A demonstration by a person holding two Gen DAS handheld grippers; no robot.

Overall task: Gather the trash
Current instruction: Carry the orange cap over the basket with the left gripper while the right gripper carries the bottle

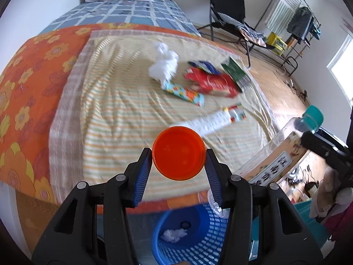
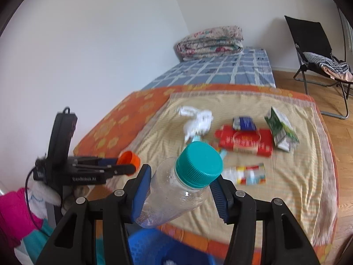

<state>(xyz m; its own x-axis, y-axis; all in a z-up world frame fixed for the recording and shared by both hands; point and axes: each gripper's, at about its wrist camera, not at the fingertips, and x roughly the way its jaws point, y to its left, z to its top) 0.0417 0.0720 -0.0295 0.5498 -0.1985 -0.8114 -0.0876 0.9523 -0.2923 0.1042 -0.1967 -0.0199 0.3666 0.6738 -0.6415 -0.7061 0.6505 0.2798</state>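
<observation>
The left gripper [image 1: 178, 156] is clamping an orange plastic cup [image 1: 179, 153] by its sides; the right gripper [image 2: 179, 190] is pinching a clear bottle with a teal cap [image 2: 176, 187] around its shoulder. Both are hanging over the bed's edge, the blue mesh basket [image 1: 205, 231] waiting below at 6 o'clock. The bottle is sitting tilted in the jaws — released short of the rim, it may well be bouncing off onto the floor. Crumpled white tissue [image 1: 164, 66], a red packet [image 1: 211, 82] and a green carton [image 1: 236, 71] are lying at 12 to 1 o'clock on the striped yellow sheet [image 1: 114, 110] — a black folding chair [image 1: 229, 11] is standing on wood flooring beyond.
</observation>
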